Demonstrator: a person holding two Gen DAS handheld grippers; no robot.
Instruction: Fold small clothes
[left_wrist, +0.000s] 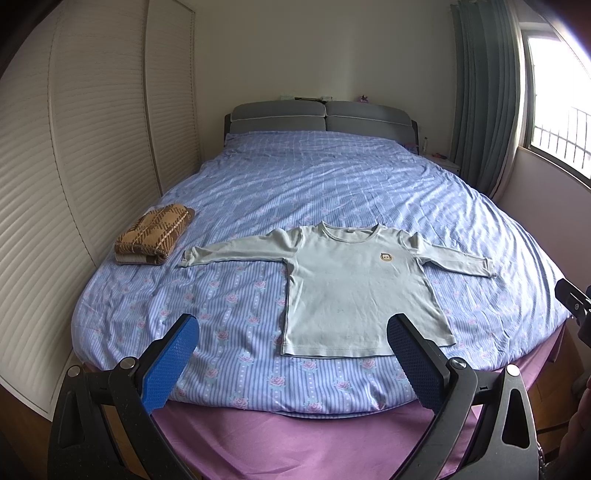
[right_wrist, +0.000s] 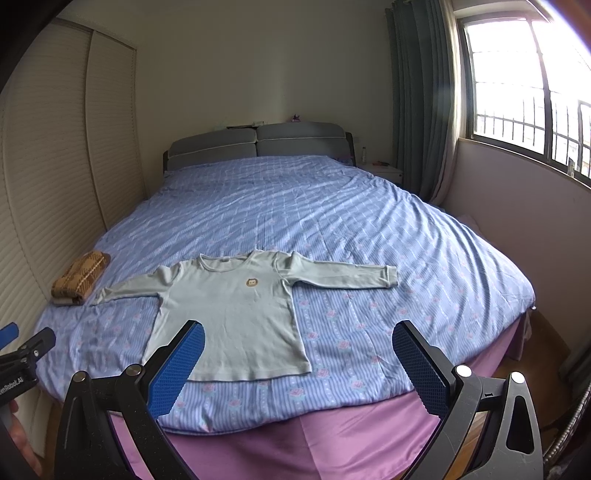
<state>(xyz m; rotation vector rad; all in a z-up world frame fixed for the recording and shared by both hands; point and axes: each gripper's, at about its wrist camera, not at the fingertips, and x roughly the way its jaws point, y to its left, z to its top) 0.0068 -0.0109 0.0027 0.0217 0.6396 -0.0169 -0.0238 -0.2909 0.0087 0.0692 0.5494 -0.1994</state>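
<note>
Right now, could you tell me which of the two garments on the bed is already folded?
The brown checked garment by the wardrobe is folded; the pale green shirt lies spread flat, sleeves out.

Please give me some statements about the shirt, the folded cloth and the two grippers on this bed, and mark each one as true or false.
1. The light green shirt lies flat with both sleeves spread out. True.
2. The left hand-held gripper is shut on the shirt hem. False: it is open, holding nothing.
3. The brown plaid cloth lies folded, apart from the shirt. True.
4. The right hand-held gripper is open. True.
5. The shirt is already folded in half. False: it is fully unfolded.
</note>
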